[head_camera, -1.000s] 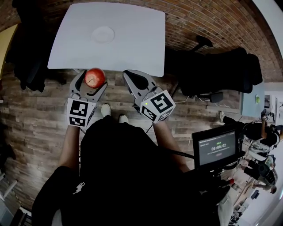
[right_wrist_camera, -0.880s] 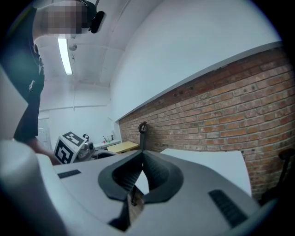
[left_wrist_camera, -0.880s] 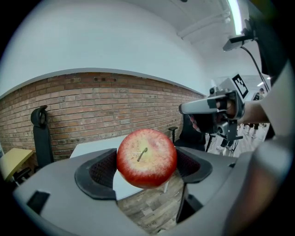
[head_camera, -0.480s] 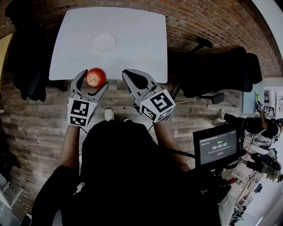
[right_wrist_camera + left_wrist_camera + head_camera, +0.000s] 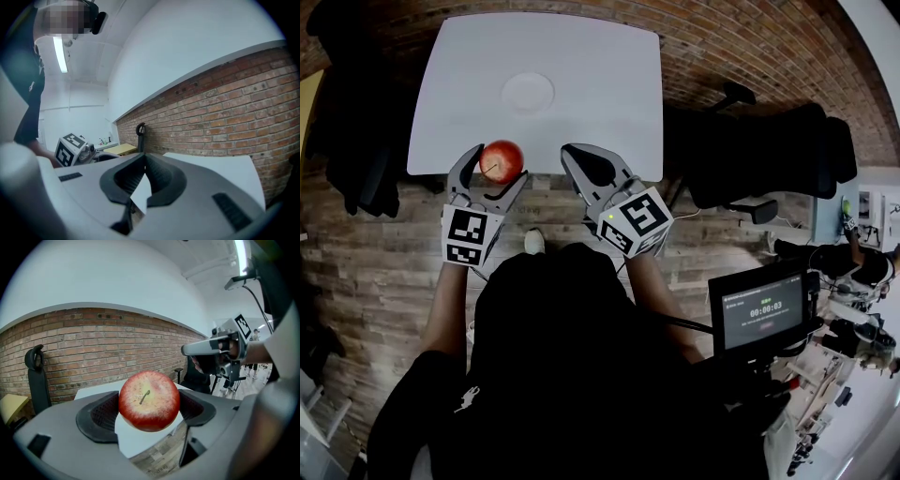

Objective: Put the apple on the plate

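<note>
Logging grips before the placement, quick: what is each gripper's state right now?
Left gripper: closed on the red apple.
Right gripper: closed, nothing between its jaws.

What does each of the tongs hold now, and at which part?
Left tongs grip the apple by its two sides, stem toward the camera. Right tongs are shut and hold nothing.

left gripper (image 5: pixel 498 170) held out front with its jaws clamped wide on the apple (image 5: pixel 502 160), right gripper (image 5: pixel 580 158) just beside it – jaws pinched together, nothing in them – both forearms stretched forward
</note>
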